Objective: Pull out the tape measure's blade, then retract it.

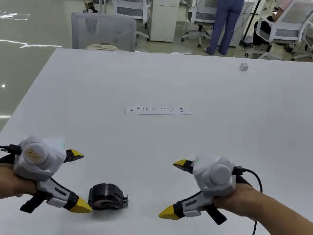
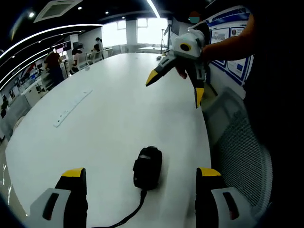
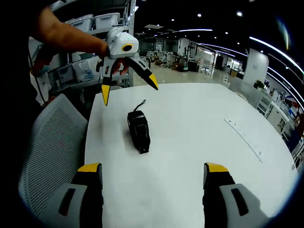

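Head view: black tape measure (image 1: pixel 106 197) flat on white table (image 1: pixel 220 127), untouched. Just left of tape measure, left gripper (image 1: pixel 80 181), jaws spread wide, gripping nothing. Right of tape measure, a little apart, right gripper (image 1: pixel 172 188), 2 jaws likewise released. Far beyond tape measure, white power strip (image 1: pixel 157 110).

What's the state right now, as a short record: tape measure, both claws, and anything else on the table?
tape measure: black, lying on the white table, no blade pulled out
left claw: open, tape measure just ahead between its jaws, no contact visible
right claw: open, empty, well apart from the tape measure
power strip: flat at mid-table, beyond both claws
task stage: nothing gripped, pull not yet started
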Available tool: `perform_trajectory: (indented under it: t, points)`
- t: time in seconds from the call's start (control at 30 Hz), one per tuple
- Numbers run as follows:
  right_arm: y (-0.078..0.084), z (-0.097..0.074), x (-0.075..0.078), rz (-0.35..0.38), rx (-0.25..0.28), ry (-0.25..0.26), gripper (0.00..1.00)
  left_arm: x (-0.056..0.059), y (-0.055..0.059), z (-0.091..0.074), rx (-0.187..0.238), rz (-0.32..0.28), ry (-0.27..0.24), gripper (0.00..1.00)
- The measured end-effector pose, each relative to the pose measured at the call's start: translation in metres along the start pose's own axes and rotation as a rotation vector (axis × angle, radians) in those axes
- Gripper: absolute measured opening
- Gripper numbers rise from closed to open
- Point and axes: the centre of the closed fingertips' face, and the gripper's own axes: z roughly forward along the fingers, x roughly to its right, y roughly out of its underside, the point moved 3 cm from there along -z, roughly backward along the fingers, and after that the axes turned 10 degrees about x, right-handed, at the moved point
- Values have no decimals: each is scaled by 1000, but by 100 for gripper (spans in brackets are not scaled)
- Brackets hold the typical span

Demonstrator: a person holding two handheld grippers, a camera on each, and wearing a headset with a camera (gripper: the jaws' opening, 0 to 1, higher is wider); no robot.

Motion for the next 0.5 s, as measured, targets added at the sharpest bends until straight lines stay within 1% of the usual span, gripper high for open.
perform_trajectory:
  t: [0.2, 0.37, 0.43, 0.47, 0.5]
  points:
    - [-7, 22, -2, -19, -9, -56, 86, -2, 0, 14, -55, 47, 49, 91]
    - [-14, 36, -3, -43, -17, -92, 85, 0, 0, 24, -101, 80, 89, 91]
    - [-16, 40, -3, -58, -21, -108, 85, 0, 0, 27, -112, 89, 97, 90]
    - [-18, 43, -2, -65, -21, -115, 84, 0, 1, 28, -128, 110, 107, 88]
    - [-18, 44, -2, -65, -22, -120, 83, 0, 3, 30, -132, 119, 114, 87]
